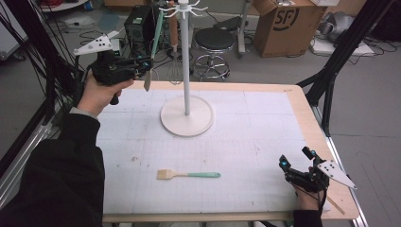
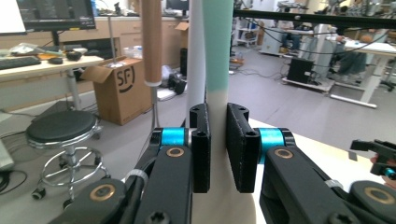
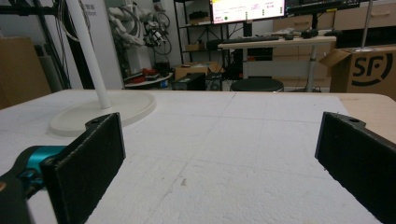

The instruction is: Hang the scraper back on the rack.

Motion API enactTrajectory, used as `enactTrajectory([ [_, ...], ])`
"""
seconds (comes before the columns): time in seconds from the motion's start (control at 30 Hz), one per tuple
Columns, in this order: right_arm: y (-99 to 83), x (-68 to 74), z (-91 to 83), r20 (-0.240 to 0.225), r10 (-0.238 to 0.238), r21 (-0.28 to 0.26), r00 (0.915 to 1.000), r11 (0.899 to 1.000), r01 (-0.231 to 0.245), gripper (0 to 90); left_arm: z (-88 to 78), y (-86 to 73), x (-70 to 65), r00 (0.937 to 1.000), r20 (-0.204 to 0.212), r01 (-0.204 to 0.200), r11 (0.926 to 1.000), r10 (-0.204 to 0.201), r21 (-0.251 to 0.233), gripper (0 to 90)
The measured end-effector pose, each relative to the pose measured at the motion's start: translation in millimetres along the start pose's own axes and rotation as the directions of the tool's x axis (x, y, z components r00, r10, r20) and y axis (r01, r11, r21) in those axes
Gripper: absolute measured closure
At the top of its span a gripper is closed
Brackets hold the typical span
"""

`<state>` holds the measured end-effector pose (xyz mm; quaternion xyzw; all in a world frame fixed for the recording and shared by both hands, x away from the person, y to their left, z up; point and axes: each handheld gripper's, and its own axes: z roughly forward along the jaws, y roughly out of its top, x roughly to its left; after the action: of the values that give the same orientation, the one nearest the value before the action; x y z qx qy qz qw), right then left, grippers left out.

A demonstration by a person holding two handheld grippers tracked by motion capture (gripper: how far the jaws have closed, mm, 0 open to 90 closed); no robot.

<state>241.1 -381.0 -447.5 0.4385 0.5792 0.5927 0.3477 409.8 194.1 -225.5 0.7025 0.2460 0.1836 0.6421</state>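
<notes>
Table with a white gridded mat takes up most of the high view, wooden edge showing along the far and right sides. White stand sits on the mat left of centre, round base flat, thin pole upright, hooks spread at the top. A whisk with a wooden handle hangs from one hook, just left of the pole.

Left gripper is raised above the table's far left corner, level with the whisk. Its jaws are clamped on a spatula with a mint-green handle and pale blade; the spatula hangs near vertical, handle top up by the hooks, blade end below the jaws. In the left gripper view the pads press both sides of the spatula where green meets cream, with the white pole and the whisk's wooden handle just behind it.

Right gripper rests low at the table's near right corner, jaws wide apart with nothing between them; in the right gripper view only bare mat lies between the two pads.

Brush with a mint-green handle lies flat on the mat, near the front edge, well apart from both grippers, bristles to the left.
</notes>
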Motion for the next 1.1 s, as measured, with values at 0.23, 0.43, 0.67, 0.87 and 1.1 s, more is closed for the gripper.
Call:
enactTrajectory([
  [0.23, 0.0, -0.1, -0.4, 0.002, 0.008, 0.0, 1.0, 1.0, -0.008, 0.5, 4.1, -1.6, 1.3, 0.9999, 0.012, -0.007, 1.0, 0.006, 0.004, 80.5],
  [0.43, -0.2, -0.7, -0.6, 0.002, 0.011, 0.005, 0.9999, 1.0, -0.011, 0.5, 7.2, -1.9, 0.8, 0.9998, 0.017, -0.011, 0.9999, 0.011, 0.01, 80.5],
  [0.67, -0.2, -1.9, -1.0, 0.004, 0.005, 0.0, 1.0, 1.0, -0.005, 0.5, 16.3, 5.0, -1.0, 0.9994, 0.009, -0.034, 0.9983, 0.034, 0.048, 80.4],
  [0.87, 0.1, -3.2, -1.9, 0.007, 0.008, 0.0, 0.9999, 1.0, -0.008, 0.5, 23.5, 3.0, -0.5, 0.9994, -0.003, -0.033, 0.9975, 0.033, 0.062, 80.5],
  [1.1, -0.1, -2.7, -2.0, 0.006, 0.016, 0.007, 0.9998, 1.0, -0.016, 0.5, 31.5, 1.7, -4.2, 0.9997, -0.01, -0.022, 0.9973, 0.023, 0.07, 80.0],
])
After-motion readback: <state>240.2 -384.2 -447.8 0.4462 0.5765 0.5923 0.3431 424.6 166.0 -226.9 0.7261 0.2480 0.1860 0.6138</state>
